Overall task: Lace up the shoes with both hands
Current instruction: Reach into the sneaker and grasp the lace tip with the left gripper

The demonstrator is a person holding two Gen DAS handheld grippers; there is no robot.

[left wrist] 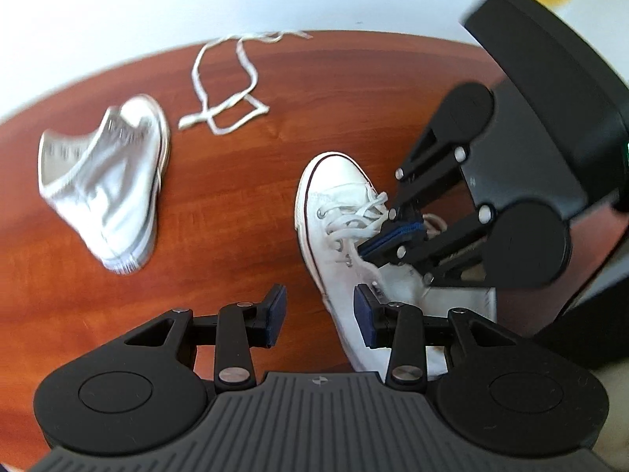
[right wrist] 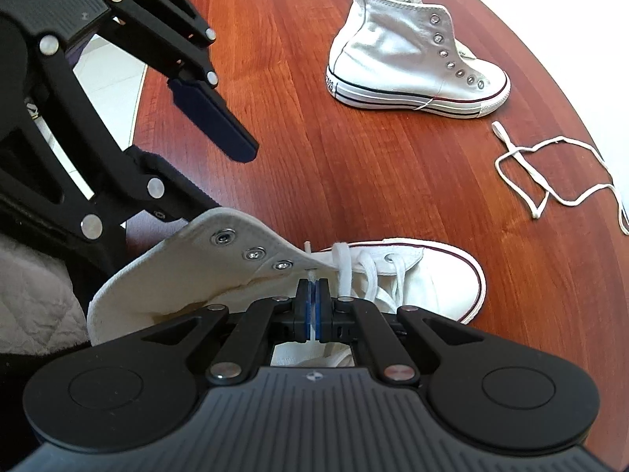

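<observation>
Pinching a thin white lace end between its blue pads, the right gripper (right wrist: 313, 303) stands fully closed over the open throat of the near shoe (right wrist: 428, 275), a white high-top lying with its toe pointing away across the red-brown wooden table (right wrist: 314, 137); the lace (right wrist: 346, 271) it holds rises from the crossed lacing over the lower eyelets, while the three upper eyelets on the folded-out collar are bare; seen from the left wrist, that same gripper (left wrist: 397, 232) comes down from the right onto the laced part of the shoe (left wrist: 334, 181), its pads pressed together; the left gripper (left wrist: 320, 316) hangs just beside the shoe with its jaws partly open and nothing between them, one pad over bare wood, the other over the shoe's ankle side, whether touching the canvas cannot be told; from the right wrist view one of its dark blue pads (right wrist: 212, 122) shows up at the left, above the table and apart from the collar; farther off, a second white high-top (right wrist: 416, 67) stands upright on its sole, unlaced, its row of eyelets empty; near it a loose white shoelace (right wrist: 550, 173) lies in slack loops on the wood, well apart from both grippers.
</observation>
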